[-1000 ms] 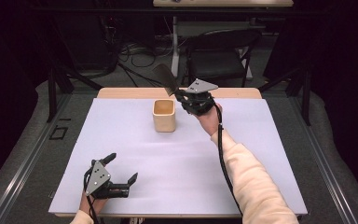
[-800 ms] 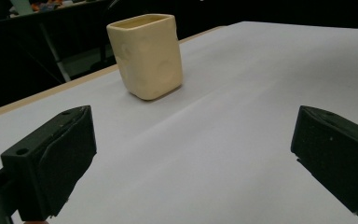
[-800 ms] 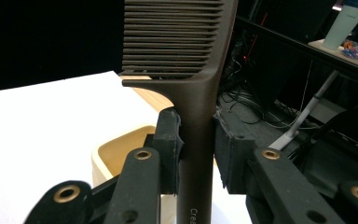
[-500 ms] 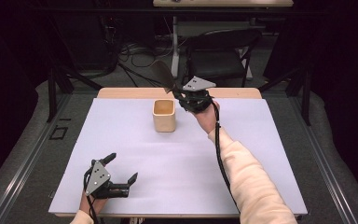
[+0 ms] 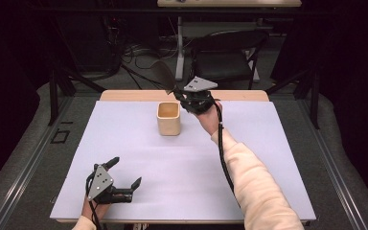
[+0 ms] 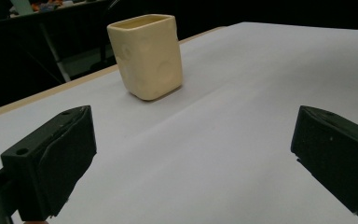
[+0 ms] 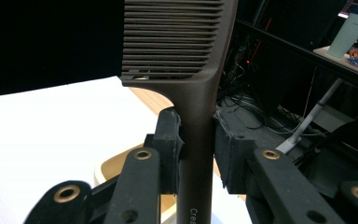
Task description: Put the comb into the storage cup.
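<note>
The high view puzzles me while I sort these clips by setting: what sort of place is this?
Probably a lab recording station: a white-covered table ringed by black curtains, with loose cables on the floor behind.

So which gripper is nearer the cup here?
Right. The right gripper, shut on a comb, is just beside the cup, at its far right. The left gripper sits open at the table's near edge.
</note>
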Available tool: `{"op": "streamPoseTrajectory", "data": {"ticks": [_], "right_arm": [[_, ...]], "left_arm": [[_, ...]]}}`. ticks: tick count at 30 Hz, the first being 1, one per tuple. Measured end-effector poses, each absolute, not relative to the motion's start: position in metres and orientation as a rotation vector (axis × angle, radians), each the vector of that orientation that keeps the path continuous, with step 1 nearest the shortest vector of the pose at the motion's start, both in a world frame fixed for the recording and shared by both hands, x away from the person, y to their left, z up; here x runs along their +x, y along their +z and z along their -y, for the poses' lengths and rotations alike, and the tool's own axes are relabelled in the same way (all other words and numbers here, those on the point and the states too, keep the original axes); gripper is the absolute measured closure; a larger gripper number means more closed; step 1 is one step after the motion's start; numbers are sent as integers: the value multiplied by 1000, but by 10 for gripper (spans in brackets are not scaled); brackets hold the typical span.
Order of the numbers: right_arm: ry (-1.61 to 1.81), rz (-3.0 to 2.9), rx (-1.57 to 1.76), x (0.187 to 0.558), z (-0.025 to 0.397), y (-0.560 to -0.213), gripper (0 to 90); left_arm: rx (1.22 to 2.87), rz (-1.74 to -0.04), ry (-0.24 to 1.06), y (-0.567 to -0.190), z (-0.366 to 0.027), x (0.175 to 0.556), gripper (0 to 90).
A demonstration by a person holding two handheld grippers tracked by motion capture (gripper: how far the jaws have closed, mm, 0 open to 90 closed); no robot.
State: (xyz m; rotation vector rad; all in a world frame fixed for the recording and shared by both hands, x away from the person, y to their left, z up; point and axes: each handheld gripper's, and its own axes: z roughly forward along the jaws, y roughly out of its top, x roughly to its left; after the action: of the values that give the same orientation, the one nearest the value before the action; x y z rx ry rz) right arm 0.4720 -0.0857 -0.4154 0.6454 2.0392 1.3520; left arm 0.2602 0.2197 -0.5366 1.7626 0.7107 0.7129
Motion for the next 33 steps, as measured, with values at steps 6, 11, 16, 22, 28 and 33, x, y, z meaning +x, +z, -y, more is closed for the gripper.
{"op": "streamPoseTrajectory", "data": {"ticks": [6, 11, 16, 22, 28, 33], "right_arm": [[1353, -2038, 644, 475, 82, -415, 721], [1355, -2041, 636, 476, 80, -415, 721], [1355, -2038, 633, 478, 77, -416, 721], [1356, -2038, 623, 478, 75, -415, 721], [1364, -2028, 611, 479, 73, -414, 721], [1370, -2023, 603, 479, 71, -414, 721]], "left_arm": [[1763, -710, 711, -537, -220, 260, 2], [1761, -711, 711, -537, -220, 260, 1], [1762, -711, 710, -536, -220, 260, 2], [1761, -711, 709, -537, -220, 260, 2], [1761, -711, 709, -537, -220, 260, 1], [1760, -711, 709, -536, -220, 260, 2]]}}
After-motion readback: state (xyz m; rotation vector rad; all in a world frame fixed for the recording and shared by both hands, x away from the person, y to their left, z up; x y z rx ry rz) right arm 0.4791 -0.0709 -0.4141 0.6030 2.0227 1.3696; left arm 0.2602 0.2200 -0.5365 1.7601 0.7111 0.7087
